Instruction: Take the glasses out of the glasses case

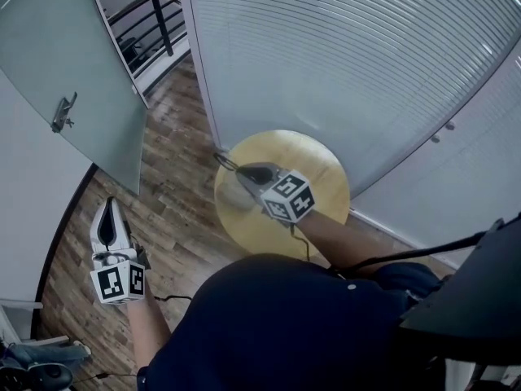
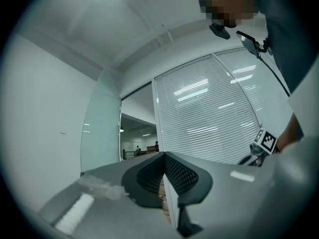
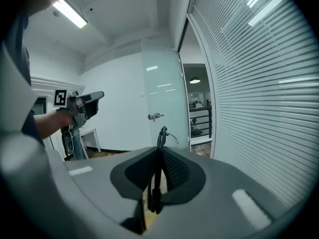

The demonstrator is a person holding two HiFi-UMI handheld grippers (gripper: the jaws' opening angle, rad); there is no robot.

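My right gripper (image 1: pixel 241 169) hovers over the round yellow table (image 1: pixel 317 165) and points up-left. Its jaws are shut on a thin dark pair of glasses (image 3: pixel 161 136). They stand edge-on between the jaws, and a curved wire end sticks out past the tips. In the head view the glasses (image 1: pixel 224 160) show as a thin dark line beyond the jaw tips. My left gripper (image 1: pixel 108 212) hangs over the wooden floor to the left, away from the table, with its jaws shut on nothing. No glasses case shows in any view.
A wall of white blinds (image 1: pixel 342 55) stands behind the table. An open frosted glass door (image 1: pixel 81 88) with a metal handle (image 1: pixel 63 112) is at the left, with a railing beyond it. The person's dark torso fills the bottom of the head view.
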